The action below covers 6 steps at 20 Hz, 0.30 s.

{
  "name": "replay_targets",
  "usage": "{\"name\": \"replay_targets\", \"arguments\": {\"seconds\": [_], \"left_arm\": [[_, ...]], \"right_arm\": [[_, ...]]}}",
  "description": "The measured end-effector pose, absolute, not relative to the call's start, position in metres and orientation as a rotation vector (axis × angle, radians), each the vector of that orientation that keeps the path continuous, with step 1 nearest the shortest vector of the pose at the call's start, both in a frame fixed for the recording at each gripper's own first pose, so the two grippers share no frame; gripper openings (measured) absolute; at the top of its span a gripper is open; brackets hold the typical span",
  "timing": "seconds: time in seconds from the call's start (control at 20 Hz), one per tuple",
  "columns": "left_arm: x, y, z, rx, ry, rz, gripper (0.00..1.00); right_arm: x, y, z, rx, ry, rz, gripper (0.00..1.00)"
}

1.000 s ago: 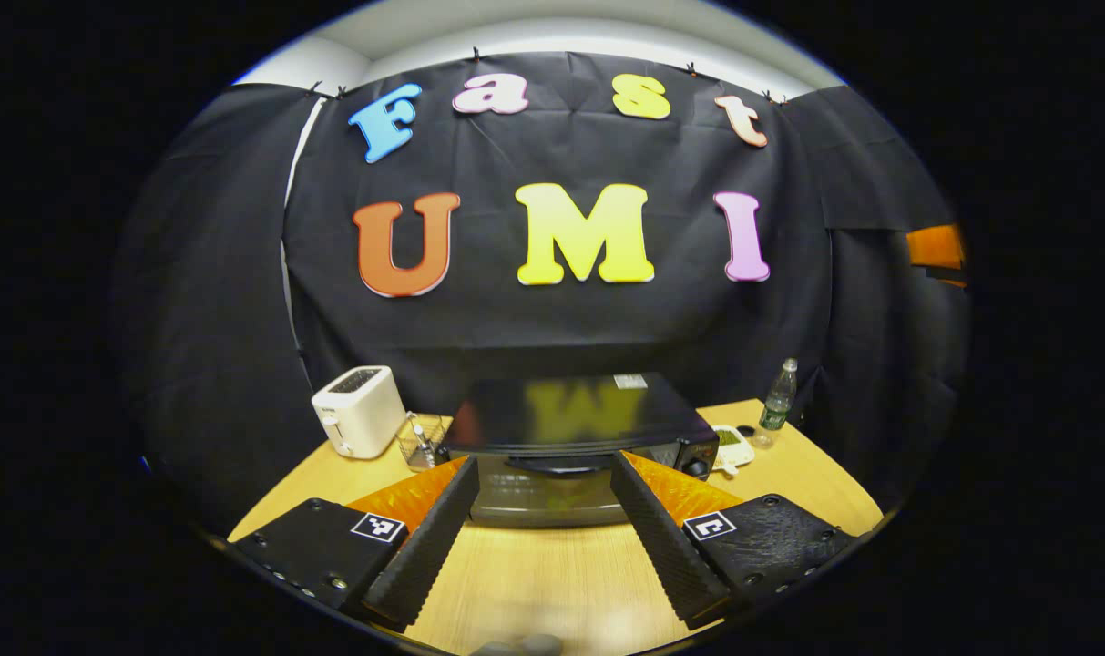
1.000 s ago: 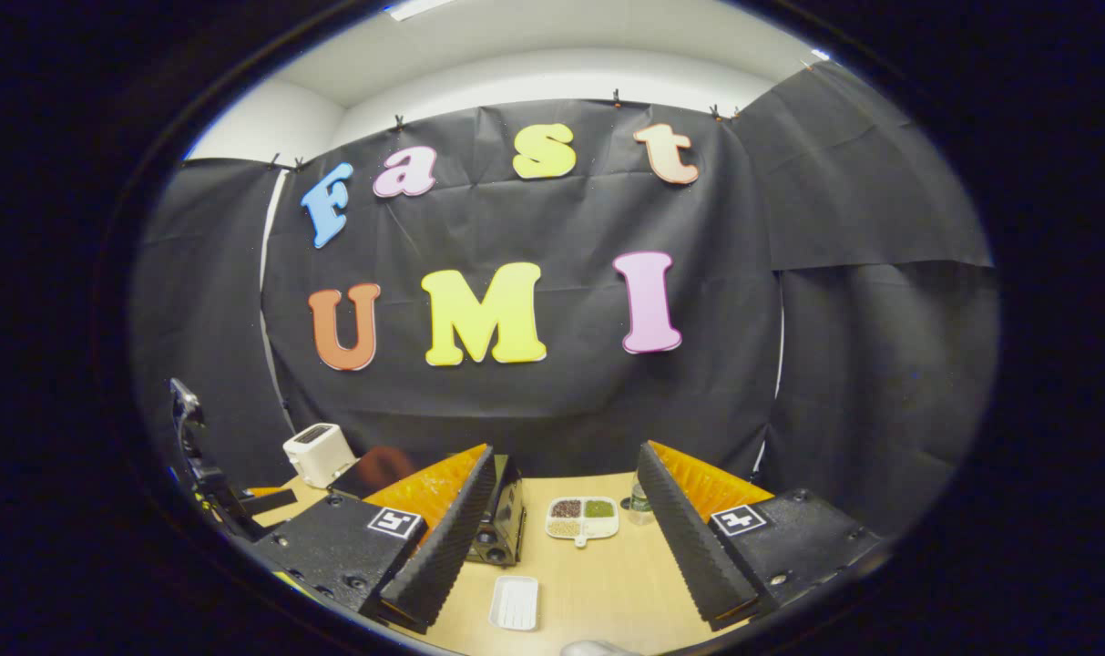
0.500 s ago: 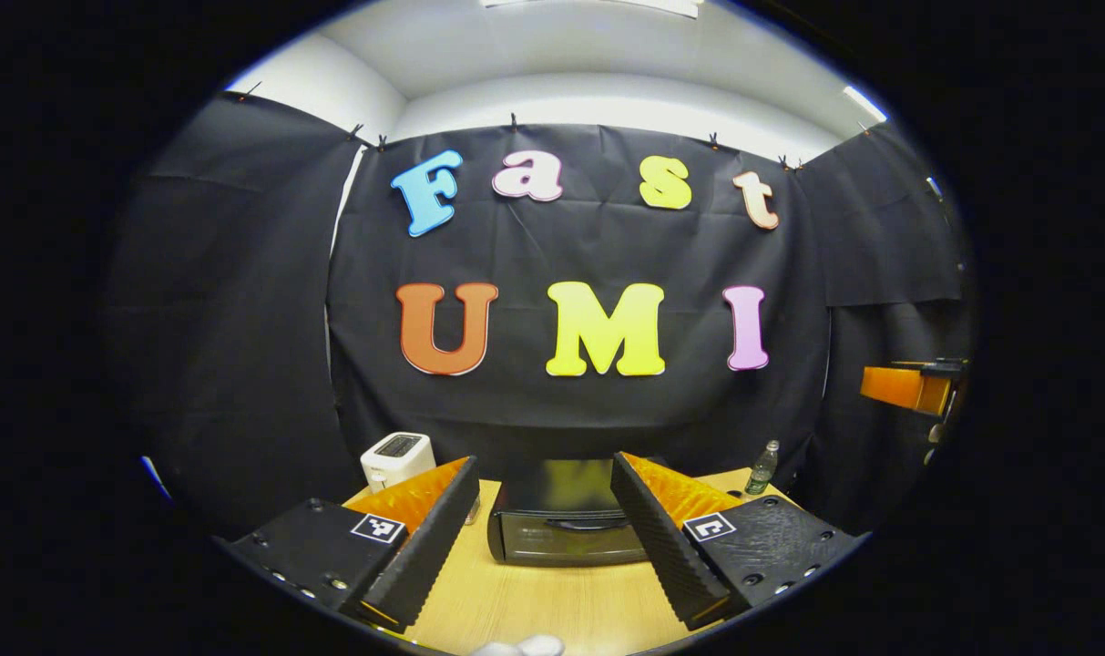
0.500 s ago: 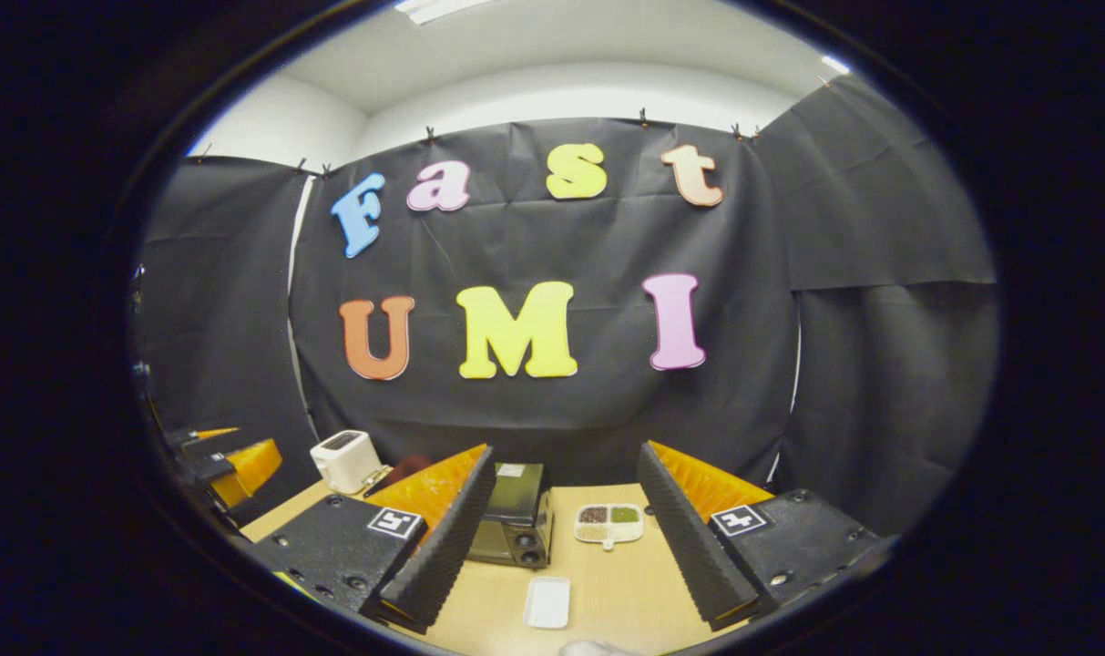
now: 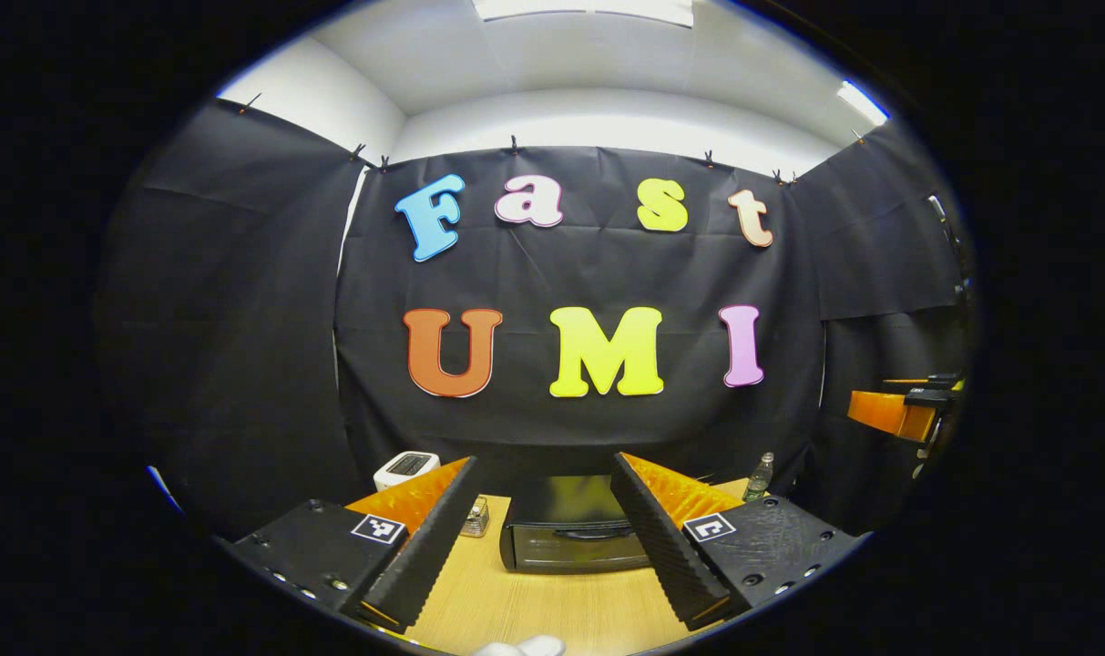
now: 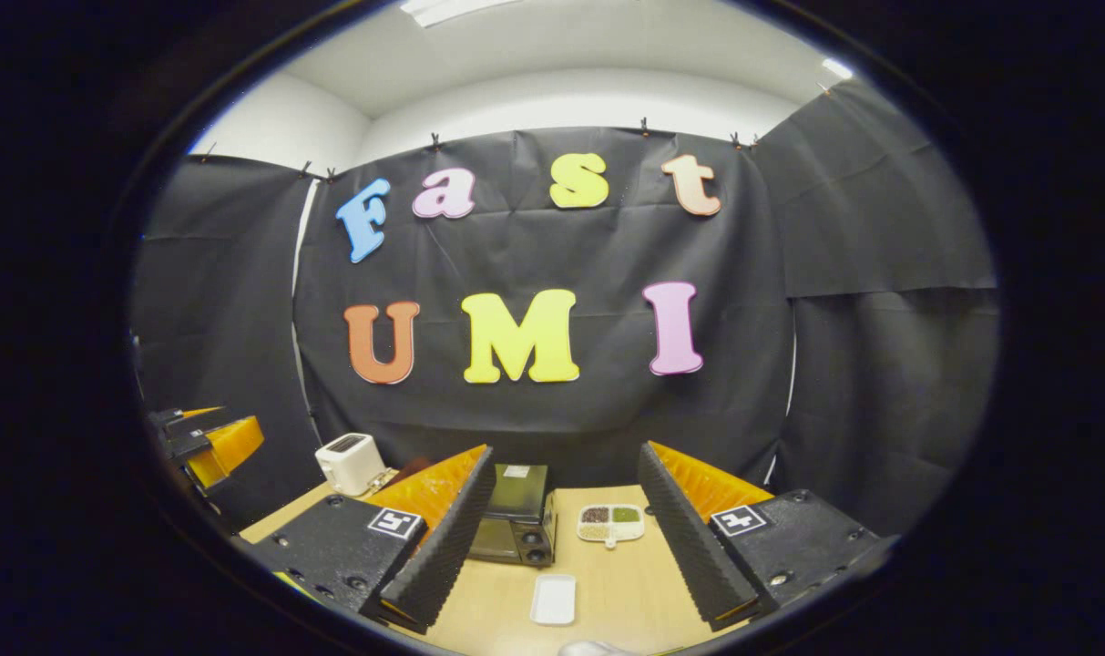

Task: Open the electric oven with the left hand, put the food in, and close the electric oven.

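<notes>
The black electric oven [image 5: 566,539] stands on the wooden table [image 5: 516,610] with its door closed and its handle facing me. My left gripper [image 5: 543,463] hangs open in front of it, well back from the door, holding nothing. In the right gripper view the oven [image 6: 516,521] is seen from its knob side. A small white tray [image 6: 553,599] lies in front of it, and a divided white dish of grains [image 6: 610,523] lies to its right. My right gripper [image 6: 566,451] is open and empty above the table. The other gripper [image 6: 208,439] shows far left.
A white toaster [image 5: 404,467] and a small wire basket [image 5: 475,519] stand left of the oven. A plastic bottle [image 5: 760,474] stands behind it on the right. The other gripper [image 5: 898,412] shows at the far right. Black cloth walls enclose the table.
Both grippers have pulled back and tilted upward. The oven now looks smaller and farther away in the left gripper view. Both stay open, and the oven door stays closed.
</notes>
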State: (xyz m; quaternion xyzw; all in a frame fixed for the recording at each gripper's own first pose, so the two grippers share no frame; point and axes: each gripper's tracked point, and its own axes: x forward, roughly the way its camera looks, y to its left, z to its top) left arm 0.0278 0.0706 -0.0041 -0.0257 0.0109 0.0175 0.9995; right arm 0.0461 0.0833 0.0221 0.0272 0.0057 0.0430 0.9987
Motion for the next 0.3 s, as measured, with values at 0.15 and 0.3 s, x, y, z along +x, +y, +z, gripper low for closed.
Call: {"name": "replay_targets", "arguments": {"seconds": [0.15, 0.3], "left_arm": [[0.0295, 0.0732, -0.0044, -0.051, 0.021, 0.042, 0.95], [0.0319, 0.074, -0.0039, -0.054, 0.022, 0.046, 0.88]], "right_arm": [[0.0449, 0.0859, 0.0251, 0.051, 0.005, 0.086, 0.89], [0.0449, 0.0857, 0.0266, 0.047, 0.001, 0.08, 0.9]]}}
